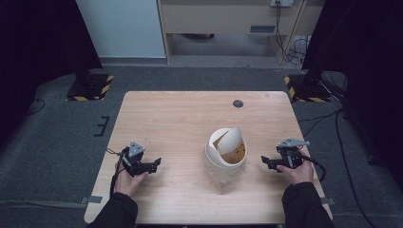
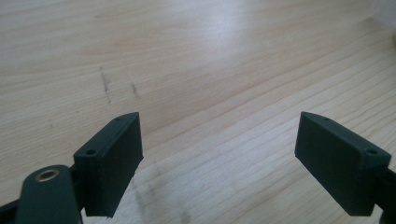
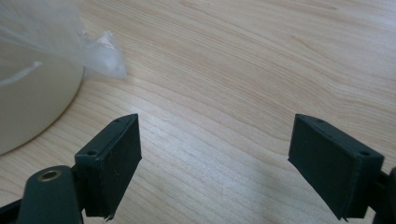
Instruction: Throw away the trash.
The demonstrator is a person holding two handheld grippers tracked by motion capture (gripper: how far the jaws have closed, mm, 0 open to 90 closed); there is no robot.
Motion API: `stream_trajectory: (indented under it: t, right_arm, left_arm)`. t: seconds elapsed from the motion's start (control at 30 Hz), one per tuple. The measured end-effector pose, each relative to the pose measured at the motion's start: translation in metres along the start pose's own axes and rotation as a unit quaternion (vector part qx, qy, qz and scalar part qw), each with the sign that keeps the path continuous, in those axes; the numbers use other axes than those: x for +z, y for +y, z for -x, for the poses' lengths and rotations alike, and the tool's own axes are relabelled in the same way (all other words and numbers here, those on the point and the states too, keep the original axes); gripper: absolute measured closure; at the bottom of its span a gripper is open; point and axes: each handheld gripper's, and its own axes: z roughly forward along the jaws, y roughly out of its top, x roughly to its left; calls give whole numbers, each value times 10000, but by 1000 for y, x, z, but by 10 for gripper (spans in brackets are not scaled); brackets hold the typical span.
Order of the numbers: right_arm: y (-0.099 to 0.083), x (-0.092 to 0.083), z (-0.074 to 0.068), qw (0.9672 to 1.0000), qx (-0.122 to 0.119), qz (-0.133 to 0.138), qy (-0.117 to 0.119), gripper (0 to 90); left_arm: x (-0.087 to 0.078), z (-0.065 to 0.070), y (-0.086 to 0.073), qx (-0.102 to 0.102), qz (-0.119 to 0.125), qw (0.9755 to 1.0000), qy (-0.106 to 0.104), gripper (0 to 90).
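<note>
Flanking a cream bin [image 1: 226, 148] on the bench [image 1: 180, 114], both grippers rest with jaws wide, holding nothing.
Left gripper [image 1: 151, 166] has bare wood around it; the right gripper view shows clear plastic [image 3: 100, 51] beside the bin's wall, right gripper [image 1: 267, 162] near the bench's right edge.

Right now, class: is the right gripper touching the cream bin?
Apart. In the high view, bare table separates the right gripper from the cream bin; the right gripper view shows open jaws holding nothing.

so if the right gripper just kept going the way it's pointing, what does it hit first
Probably the cream swing-lid bin. The right gripper, jaws open, points across the table toward it. In the right gripper view the bin sits off to one side, so it might only graze it or its plastic liner.
</note>
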Motion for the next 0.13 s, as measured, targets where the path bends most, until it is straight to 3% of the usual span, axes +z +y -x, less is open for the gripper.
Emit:
stream_trajectory:
  t: [0.13]
  right_arm:
    - [-2,1,3,9999,31,-73,-65,158]
  left_arm:
    - [4,-2,-4,3,-246,9997,49,134]
